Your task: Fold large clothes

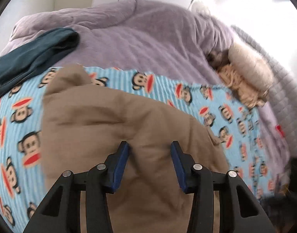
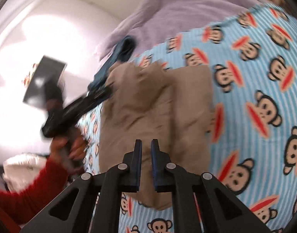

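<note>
A tan garment [image 1: 117, 128] lies folded and rumpled on a blue striped monkey-print blanket [image 1: 18, 116]. My left gripper [image 1: 149, 145] is open, its blue pads just above the garment's near part, holding nothing. In the right wrist view the same tan garment [image 2: 154, 101] lies on the blanket [image 2: 255, 89]. My right gripper [image 2: 146, 142] hovers over its near edge with the jaws almost closed, a narrow gap between them and nothing in it. The left gripper [image 2: 98, 95] shows blurred at the garment's left side, held by a hand with a red sleeve [image 2: 32, 186].
A dark teal garment [image 1: 32, 54] lies at the blanket's far left on a purple duvet [image 1: 140, 35]. A fluffy cream pillow [image 1: 249, 66] and a beige knitted item [image 1: 237, 85] lie at the right. White walls are behind the bed.
</note>
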Available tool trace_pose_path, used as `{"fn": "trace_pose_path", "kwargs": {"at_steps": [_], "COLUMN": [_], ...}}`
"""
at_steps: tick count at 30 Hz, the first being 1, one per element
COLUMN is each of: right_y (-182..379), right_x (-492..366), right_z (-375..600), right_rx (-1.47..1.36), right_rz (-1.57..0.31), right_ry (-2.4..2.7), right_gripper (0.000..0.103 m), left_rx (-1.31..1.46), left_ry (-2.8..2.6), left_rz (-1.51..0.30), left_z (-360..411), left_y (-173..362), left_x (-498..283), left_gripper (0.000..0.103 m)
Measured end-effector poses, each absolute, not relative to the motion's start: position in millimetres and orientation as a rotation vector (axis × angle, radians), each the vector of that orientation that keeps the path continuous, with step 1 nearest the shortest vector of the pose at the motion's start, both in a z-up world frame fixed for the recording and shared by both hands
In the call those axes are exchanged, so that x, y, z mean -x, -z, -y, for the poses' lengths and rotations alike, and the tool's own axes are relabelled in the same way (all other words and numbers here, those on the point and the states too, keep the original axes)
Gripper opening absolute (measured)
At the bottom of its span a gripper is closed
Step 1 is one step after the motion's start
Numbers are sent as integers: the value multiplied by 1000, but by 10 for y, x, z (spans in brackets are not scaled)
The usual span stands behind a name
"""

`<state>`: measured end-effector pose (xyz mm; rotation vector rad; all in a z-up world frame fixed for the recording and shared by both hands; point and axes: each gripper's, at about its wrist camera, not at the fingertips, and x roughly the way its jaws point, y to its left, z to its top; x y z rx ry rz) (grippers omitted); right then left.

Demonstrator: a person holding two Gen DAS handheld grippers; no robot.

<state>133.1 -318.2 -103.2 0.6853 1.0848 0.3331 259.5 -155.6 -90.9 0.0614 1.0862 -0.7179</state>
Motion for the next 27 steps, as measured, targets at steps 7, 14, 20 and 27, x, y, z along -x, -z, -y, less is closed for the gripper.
{"fn": "trace_pose_path", "kwargs": {"at_steps": [7,14,20,27], "right_y": [1630,2039,2084,2090], "right_x": [-1409,-1242,-1314,-1477], "right_z": [2675,2714,2498,2422], "right_rx": [-531,-584,-569,-553], "right_rz": [-1287,-1272,-1267,-1282], "right_ry": [-168,-123,-97,-84], "right_gripper": [5,2,2,1], "left_rx": [-211,-318,-327,-307], "left_ry": [704,692,689,673], "left_rz": [-1076,-1013,-1008,-1021], "left_z": [2033,2203,2186,1960], "left_y": [1186,1343,1334,1067], "left_x": [-2376,-2163,-2142,-2041], "left_gripper": [48,48,48,48]}}
